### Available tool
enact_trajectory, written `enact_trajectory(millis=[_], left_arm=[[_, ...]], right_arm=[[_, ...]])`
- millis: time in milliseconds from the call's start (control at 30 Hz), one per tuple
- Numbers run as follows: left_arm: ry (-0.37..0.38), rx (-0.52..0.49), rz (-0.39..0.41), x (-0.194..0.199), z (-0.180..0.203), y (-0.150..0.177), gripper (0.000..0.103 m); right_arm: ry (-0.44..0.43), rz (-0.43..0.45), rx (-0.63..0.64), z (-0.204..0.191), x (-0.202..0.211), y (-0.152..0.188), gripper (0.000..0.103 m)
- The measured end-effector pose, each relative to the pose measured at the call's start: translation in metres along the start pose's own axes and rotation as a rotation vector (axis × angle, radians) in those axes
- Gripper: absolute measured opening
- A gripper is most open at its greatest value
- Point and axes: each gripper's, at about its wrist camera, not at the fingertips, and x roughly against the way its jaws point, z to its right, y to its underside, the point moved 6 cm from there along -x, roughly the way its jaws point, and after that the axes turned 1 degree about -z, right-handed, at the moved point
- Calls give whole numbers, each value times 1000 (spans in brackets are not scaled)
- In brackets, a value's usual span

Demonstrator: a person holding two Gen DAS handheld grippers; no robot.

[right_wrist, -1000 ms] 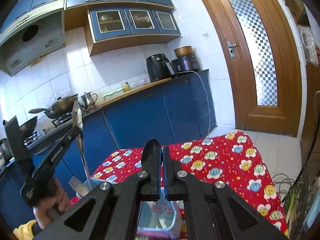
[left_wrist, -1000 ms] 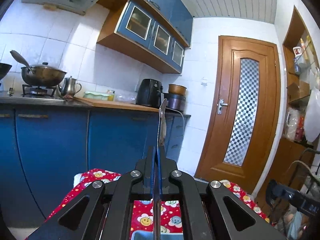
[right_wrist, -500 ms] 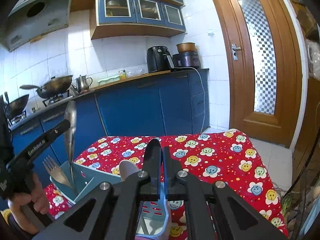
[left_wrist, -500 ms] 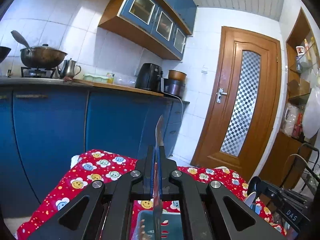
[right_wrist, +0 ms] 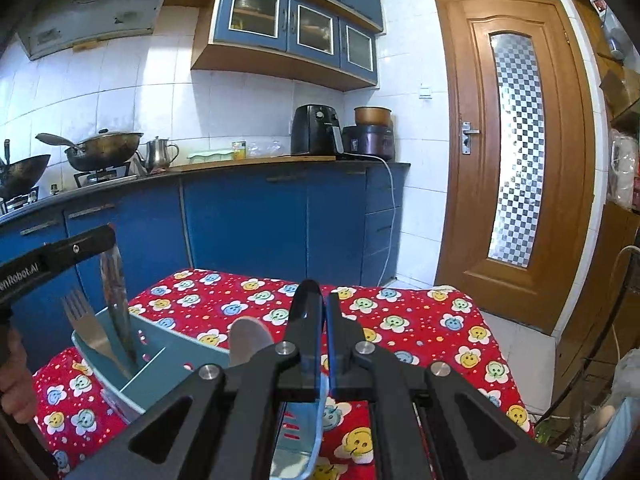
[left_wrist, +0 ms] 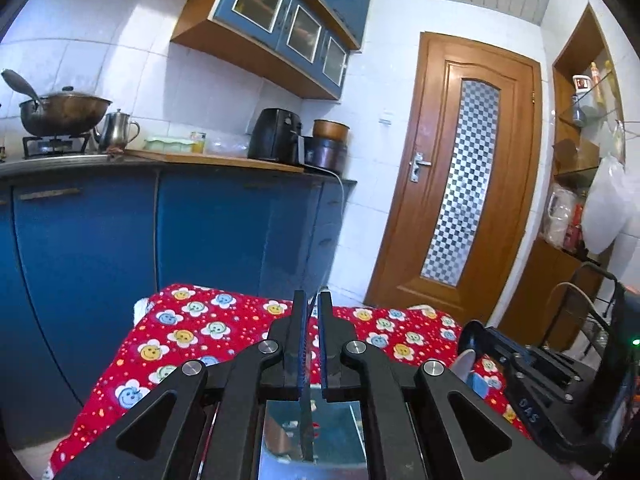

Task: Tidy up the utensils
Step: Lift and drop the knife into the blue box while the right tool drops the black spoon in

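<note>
Both tools over the blue utensil holder, each nearly closed on a piece of cutlery.

Left tool (left_wrist: 313, 336) narrowed to a slit around a knife (right_wrist: 116, 304), blade hanging down into the left compartment of the blue holder (right_wrist: 176, 354), just beside a fork (right_wrist: 86, 326) standing tines-up in the same compartment. Right tool (right_wrist: 323, 334) clamped tight on a thin, pale blue handle (right_wrist: 319, 404) running down between its pads, with the pale rounded end of a spoon (right_wrist: 246, 338) showing just left of them above the holder; cannot tell whether handle and spoon are one piece. Holder on the tabletop with its red cloth of smiling flowers (right_wrist: 404, 320). Beyond, blue cabinets (right_wrist: 248, 216), a wok (right_wrist: 104, 150) on the stove, a black air fryer (right_wrist: 316, 130), a wooden door (right_wrist: 516, 152).
</note>
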Motion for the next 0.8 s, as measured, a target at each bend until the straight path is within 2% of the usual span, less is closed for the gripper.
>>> enact_trajectory(millis=[100, 167, 233, 433, 567, 800], left_arm=[[9, -6, -14, 9, 0, 0, 9], [18, -13, -32, 15, 1, -1, 10], [26, -21, -50, 20, 2, 0, 12], [48, -15, -122, 38, 1, 10, 13], [55, -22, -171, 50, 1, 18, 14], [91, -58, -267, 72, 10, 40, 15]], right_arm=[[-23, -4, -2, -2, 4, 1, 7], [-56, -18, -12, -4, 8, 1, 21], [-84, -25, -22, -6, 13, 0, 27], [-102, -27, -35, -9, 37, -3, 28], [-130, -48, -84, -6, 56, -4, 28], [-131, -105, -131, -3, 87, 7, 28]])
